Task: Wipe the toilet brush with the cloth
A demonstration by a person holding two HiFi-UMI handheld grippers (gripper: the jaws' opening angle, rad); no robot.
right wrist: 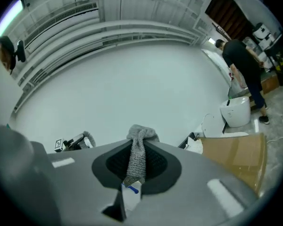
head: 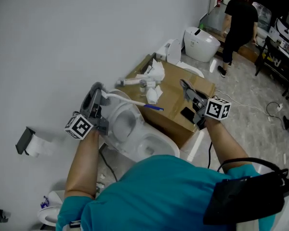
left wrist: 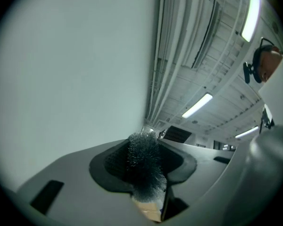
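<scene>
Grey bristles of the brush [left wrist: 145,166] fill the gap between the jaws in the left gripper view, which are clamped on the tufted head end. In the head view the left gripper [head: 96,94] sits left of centre. The white handle [head: 127,99] runs rightward from it toward mid-frame and ends in a blue tip, just above the toilet [head: 159,146] as the picture lies. Probable reason for this hold: pinning the head end leaves the whole handle bare and steady for wiping, and keeping it by the bowl keeps any mess there. The right gripper [head: 187,87], right of centre in front of the box [head: 183,124], is closed on the cloth [right wrist: 137,157]. This is a grey knit strip pinched between the pads, with its bunched top standing clear past the tips. That loose end looks left out on purpose, as the part to rub with. The two grippers point roughly toward each other across the toilet. Cloth and handle are apart, with the blue tip lying between them. Judgement: wiping has not started. The next move calls for bringing the cloth's free end onto the handle while the left grip holds firm.
</scene>
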